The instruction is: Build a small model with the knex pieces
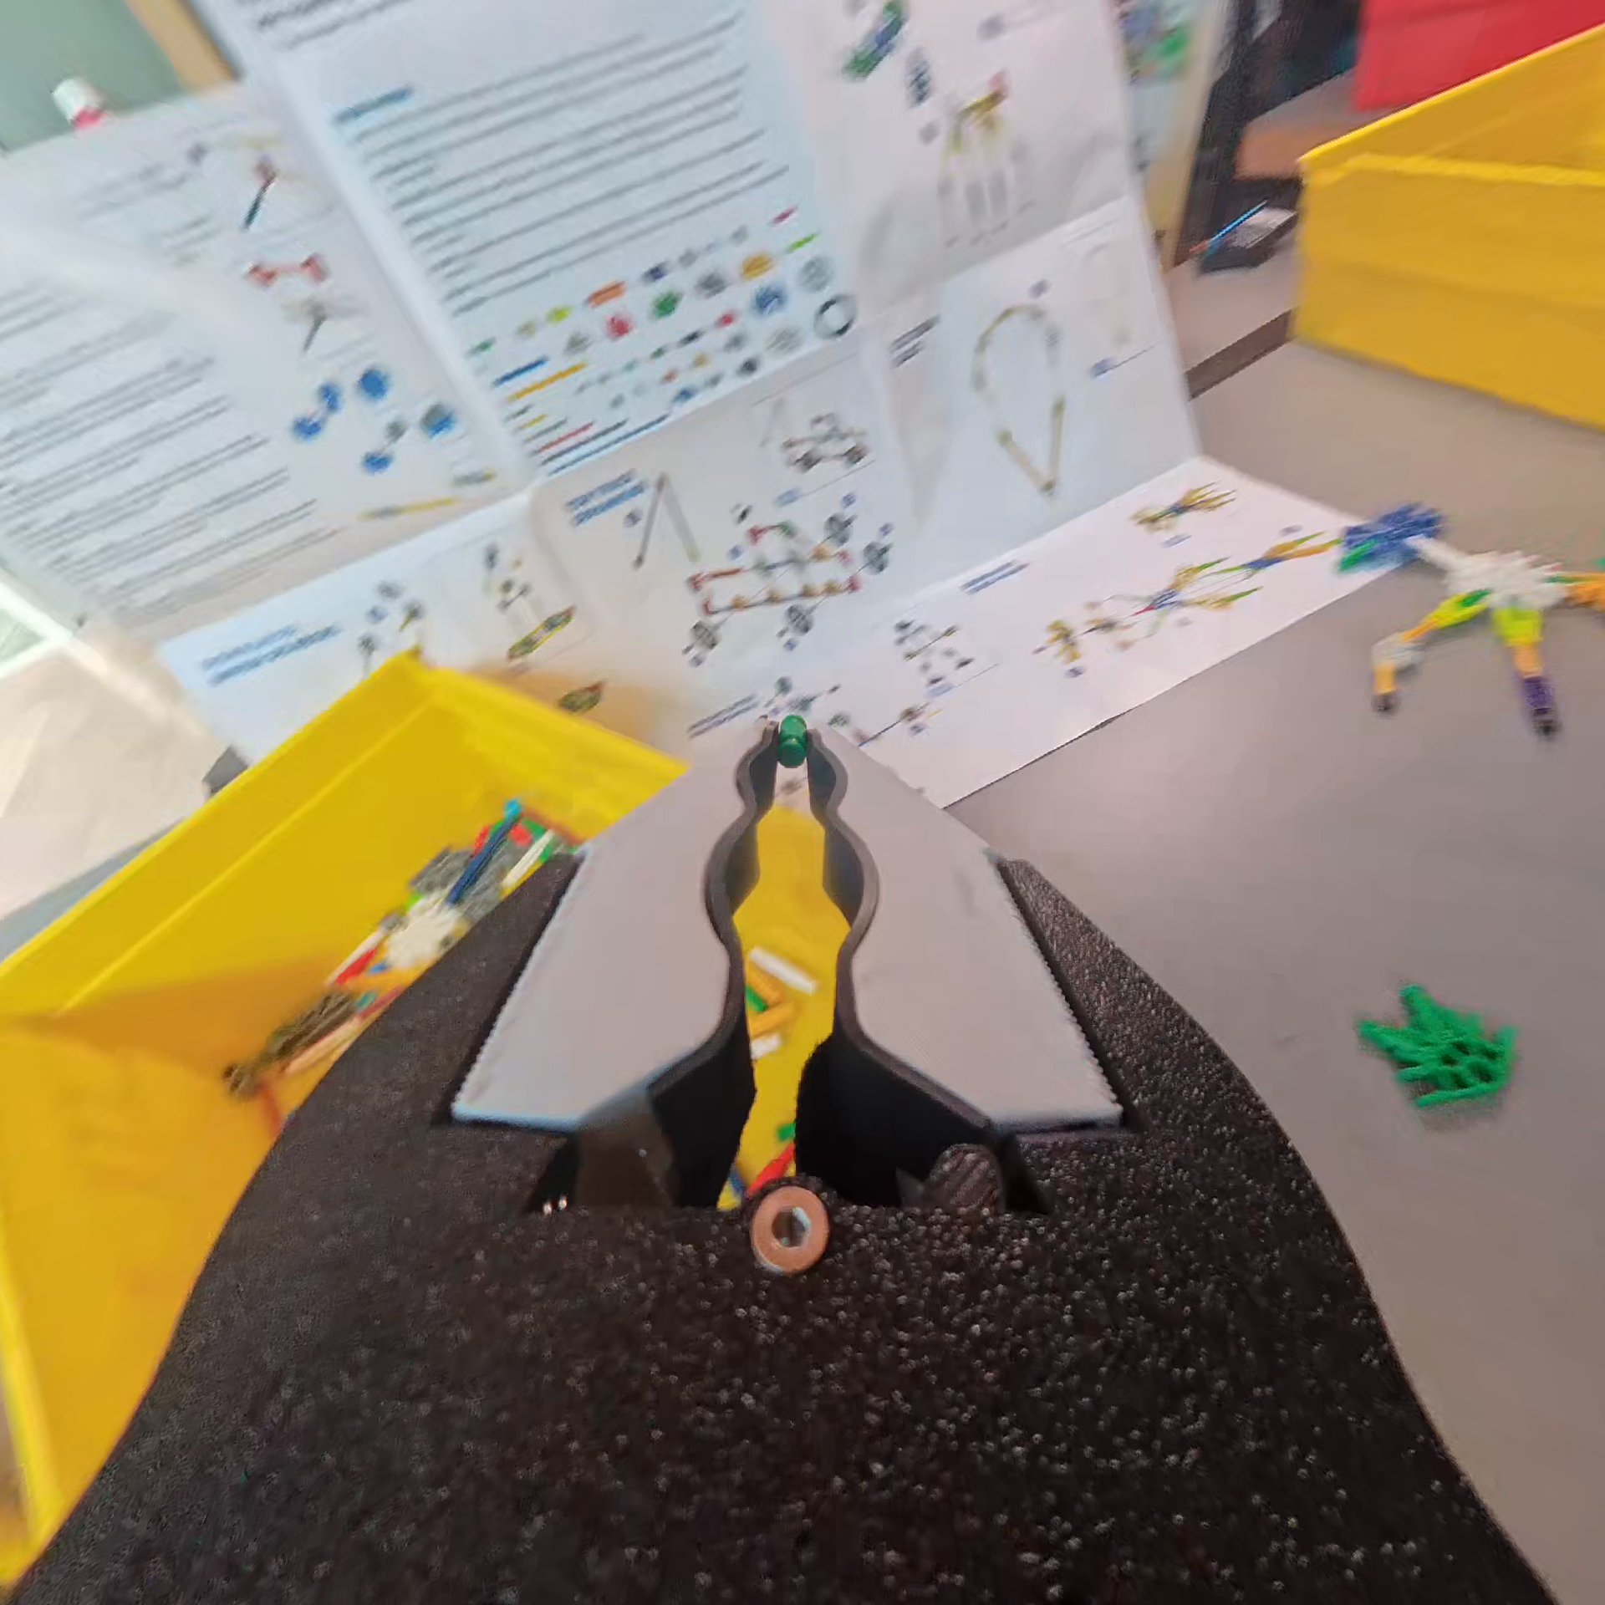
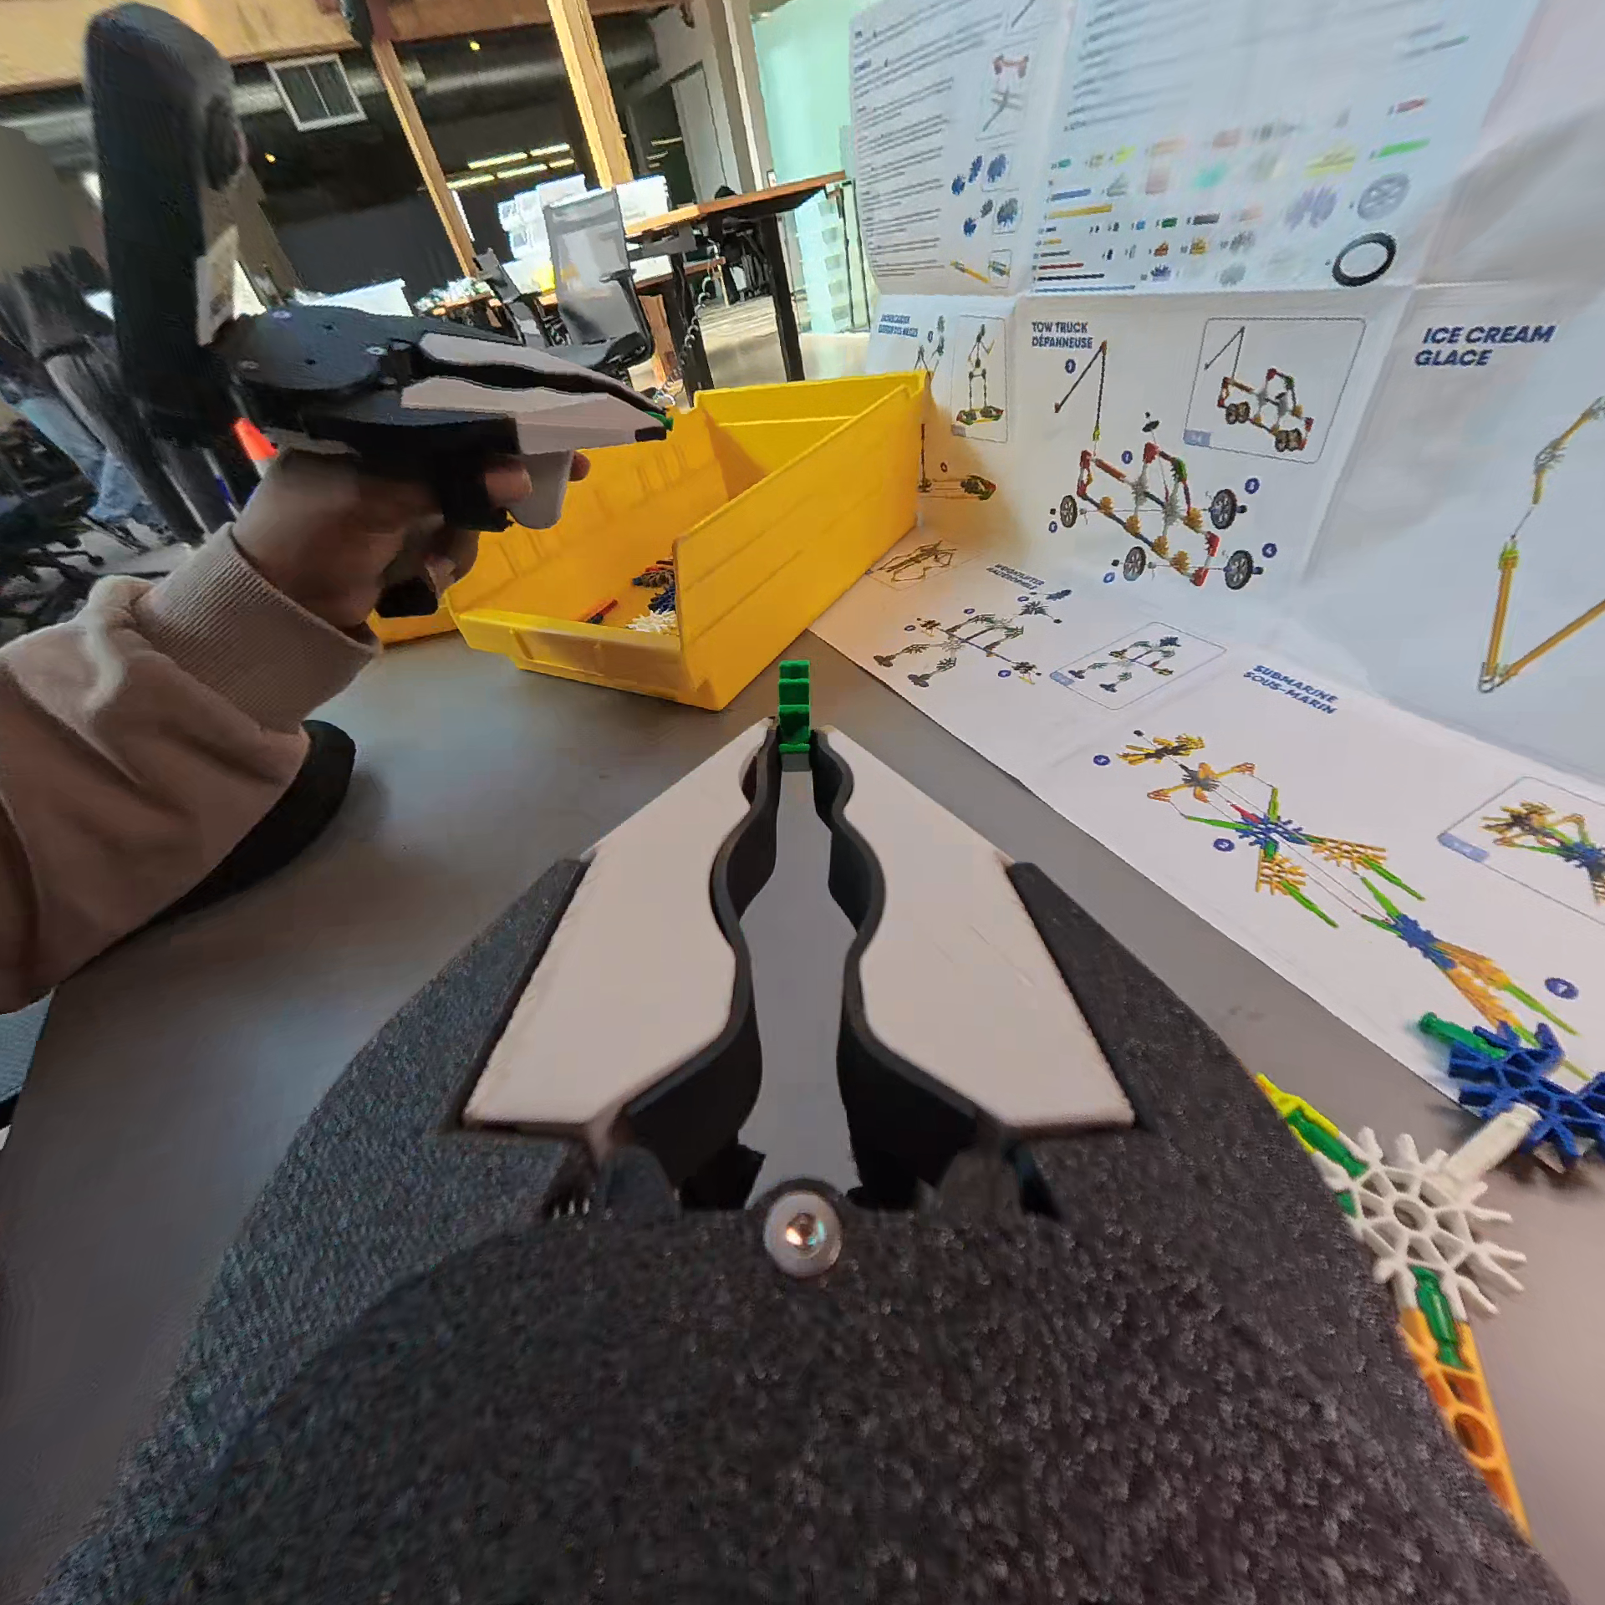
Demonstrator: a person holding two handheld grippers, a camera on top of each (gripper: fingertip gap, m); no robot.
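Observation:
My left gripper [image 1: 790, 751] is shut on a small green rod [image 1: 791, 738], held above the near corner of a yellow bin [image 1: 365, 782] of loose building pieces. It also shows in the right wrist view [image 2: 656, 421], held in a person's hand above the yellow bin [image 2: 782, 538]. My right gripper [image 2: 795, 738] is shut on a green connector piece [image 2: 794, 703], edge-on and upright, above the grey table. A green fan-shaped connector [image 1: 1442, 1046] lies on the table at right in the left wrist view.
A large white instruction sheet [image 2: 1216, 486] stands propped behind the table and folds onto it. A partly built model of blue, white, green and orange pieces [image 2: 1424, 1216] lies at right; it also shows in the left wrist view [image 1: 1494, 591]. A second yellow bin [image 1: 1459, 260] stands far right. About 20 cm separates my left fingertips from my right.

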